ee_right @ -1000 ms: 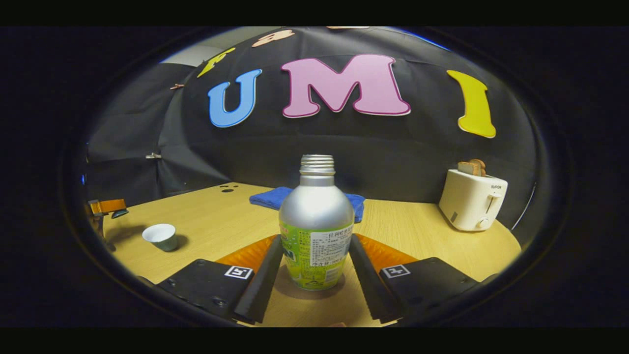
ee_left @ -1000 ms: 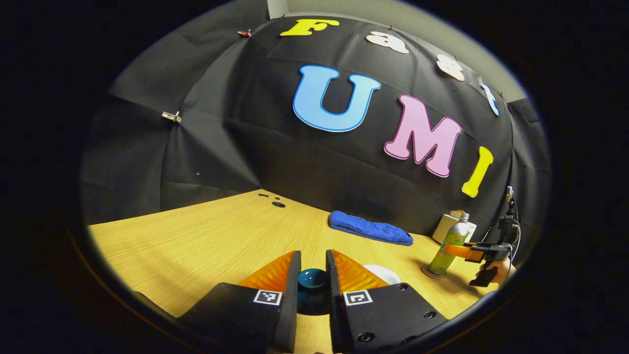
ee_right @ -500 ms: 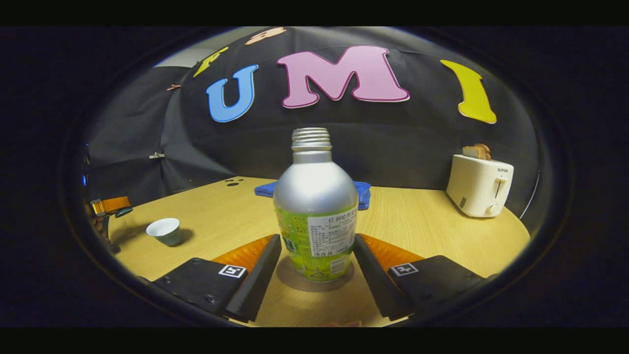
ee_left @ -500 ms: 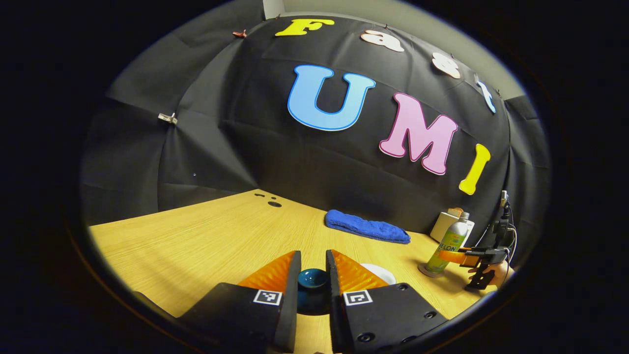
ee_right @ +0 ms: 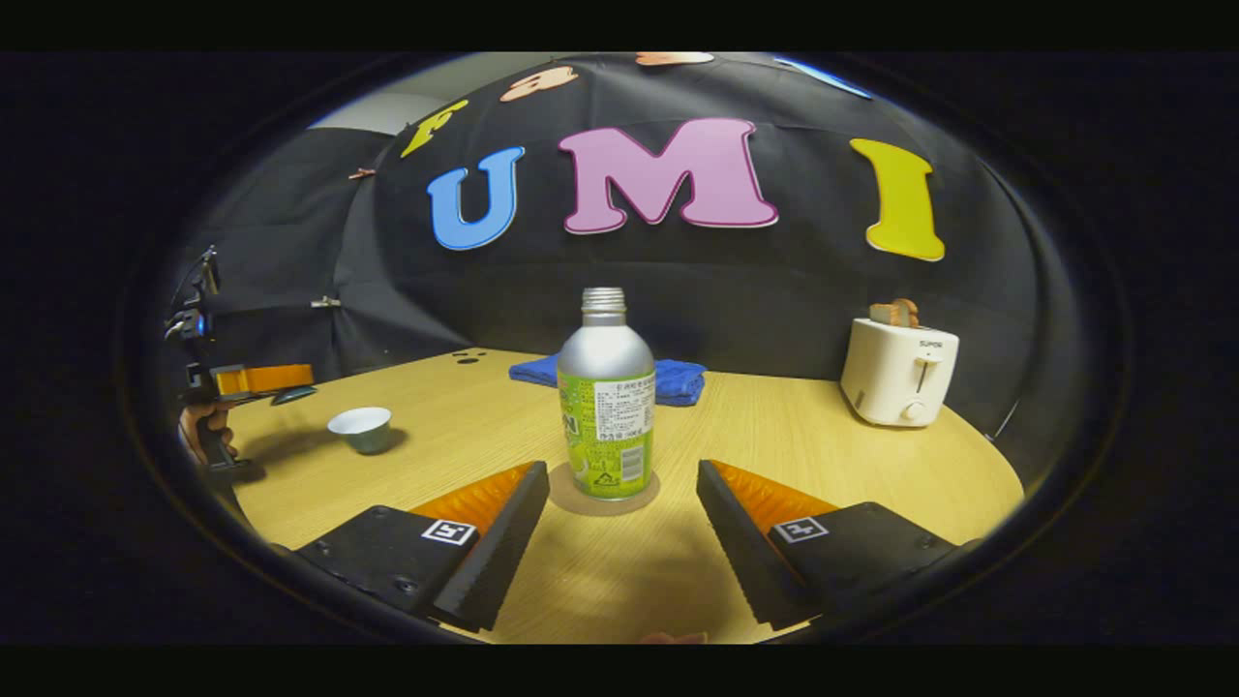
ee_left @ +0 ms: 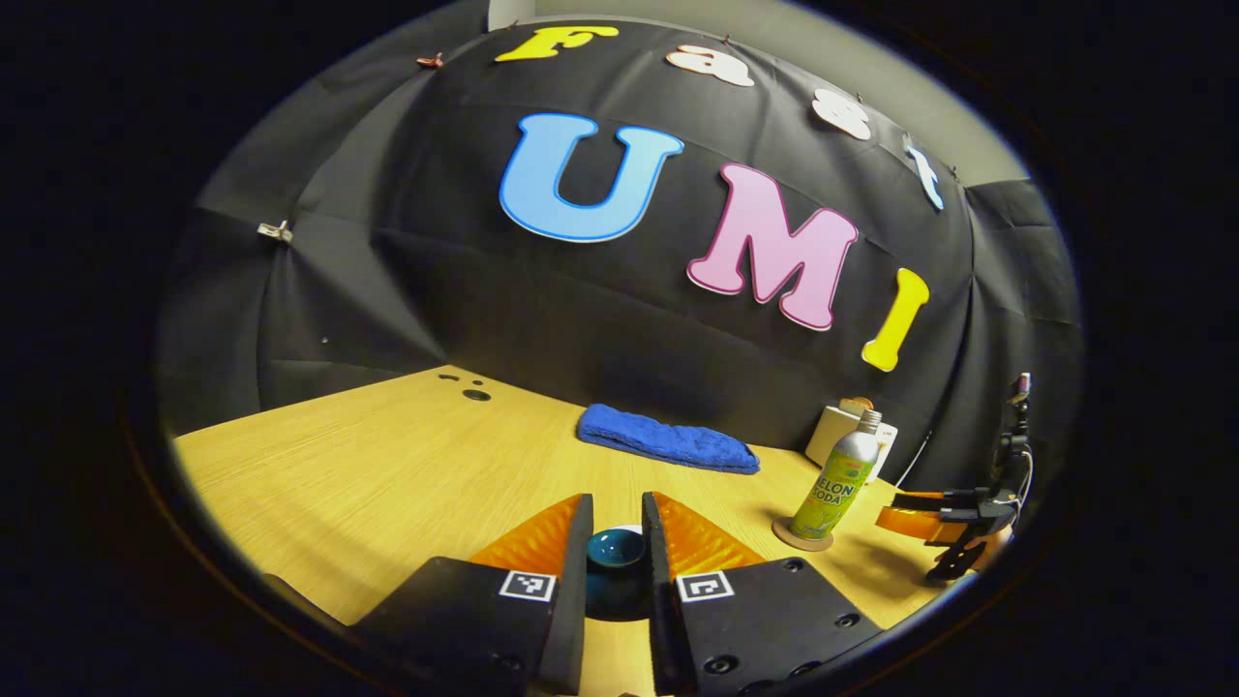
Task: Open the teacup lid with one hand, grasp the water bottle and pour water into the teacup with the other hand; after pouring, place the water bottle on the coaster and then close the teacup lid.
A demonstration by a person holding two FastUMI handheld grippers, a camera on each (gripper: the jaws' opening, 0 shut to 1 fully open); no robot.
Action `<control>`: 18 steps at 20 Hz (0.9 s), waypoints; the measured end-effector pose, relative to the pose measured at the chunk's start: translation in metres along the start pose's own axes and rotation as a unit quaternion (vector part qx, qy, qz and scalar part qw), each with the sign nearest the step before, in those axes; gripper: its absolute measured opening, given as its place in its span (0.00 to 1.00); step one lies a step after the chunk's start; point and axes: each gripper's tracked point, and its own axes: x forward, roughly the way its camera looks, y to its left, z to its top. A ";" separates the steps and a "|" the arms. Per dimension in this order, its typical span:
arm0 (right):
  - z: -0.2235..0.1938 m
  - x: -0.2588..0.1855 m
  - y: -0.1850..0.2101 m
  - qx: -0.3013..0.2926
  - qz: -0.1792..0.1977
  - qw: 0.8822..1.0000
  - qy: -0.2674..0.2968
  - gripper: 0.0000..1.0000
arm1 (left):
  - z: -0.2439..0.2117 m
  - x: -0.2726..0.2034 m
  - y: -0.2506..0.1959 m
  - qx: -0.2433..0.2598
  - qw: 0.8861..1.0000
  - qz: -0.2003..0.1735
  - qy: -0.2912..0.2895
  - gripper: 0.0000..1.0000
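Note:
A silver bottle (ee_right: 607, 407) with a green label stands upright and uncapped on a round brown coaster (ee_right: 569, 496). My right gripper (ee_right: 619, 508) is open just in front of it, fingers apart and clear of its sides. The open white teacup (ee_right: 361, 427) sits on the table to the left. Above and left of the cup, my left gripper (ee_right: 290, 382) holds the dark blue teacup lid (ee_right: 293, 394) in the air. In the left gripper view, the left gripper (ee_left: 617, 518) is shut on the lid (ee_left: 617, 550); the bottle (ee_left: 840, 481), coaster (ee_left: 786, 537) and right gripper (ee_left: 915, 518) are at the right.
A blue towel (ee_right: 678, 379) lies at the back of the wooden table (ee_right: 832, 455), behind the bottle. A white toaster (ee_right: 898, 373) with bread in it stands at the back right. A hand (ee_right: 198, 426) holds the left gripper at the table's left edge.
My right gripper has let go of the bottle and drawn back from it, leaving it on the coaster. The left gripper keeps the lid and has shifted a little.

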 end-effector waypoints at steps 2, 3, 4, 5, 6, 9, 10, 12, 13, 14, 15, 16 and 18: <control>0.006 -0.020 -0.004 0.003 -0.003 1.000 -0.015 0.95 | -0.002 0.015 -0.012 0.017 1.000 -0.008 0.010 0.34; 0.010 -0.031 -0.006 0.005 -0.003 1.000 -0.026 0.95 | -0.007 0.024 -0.020 0.028 0.999 -0.012 0.022 0.31; 0.012 -0.039 -0.003 0.010 0.003 0.999 -0.033 0.95 | -0.012 0.031 -0.025 0.033 0.999 -0.017 0.031 0.31; 0.015 -0.046 -0.001 0.015 0.008 0.999 -0.037 0.95 | -0.017 0.036 -0.029 0.035 0.998 -0.021 0.041 0.31; 0.017 -0.053 -0.002 0.015 0.010 0.999 -0.043 0.95 | -0.021 0.041 -0.030 0.035 0.998 -0.020 0.048 0.31; 0.024 -0.063 -0.007 -0.006 0.005 0.998 -0.061 0.95 | -0.030 0.049 -0.027 0.033 0.998 -0.012 0.060 0.31; 0.024 -0.065 -0.008 -0.015 0.004 0.998 -0.063 0.95 | -0.033 0.052 -0.025 0.037 0.997 -0.008 0.065 0.31; 0.019 -0.072 -0.011 -0.029 0.006 0.998 -0.062 0.95 | -0.040 0.055 -0.019 0.047 0.996 0.004 0.072 0.31; 0.019 -0.073 -0.011 -0.034 0.007 0.997 -0.063 0.95 | -0.042 0.057 -0.017 0.050 0.996 0.008 0.074 0.31; 0.021 -0.073 -0.010 -0.037 0.008 0.997 -0.065 0.95 | -0.043 0.060 -0.017 0.050 0.996 0.010 0.074 0.31; 0.021 -0.075 -0.009 -0.038 0.010 0.997 -0.066 0.95 | -0.044 0.062 -0.017 0.051 0.996 0.010 0.075 0.31; 0.020 -0.076 -0.009 -0.038 0.012 0.997 -0.067 0.95 | -0.047 0.064 -0.017 0.054 0.995 0.012 0.078 0.31; 0.020 -0.078 -0.008 -0.038 0.017 0.997 -0.068 0.95 | -0.050 0.065 -0.013 0.068 0.994 0.020 0.081 0.31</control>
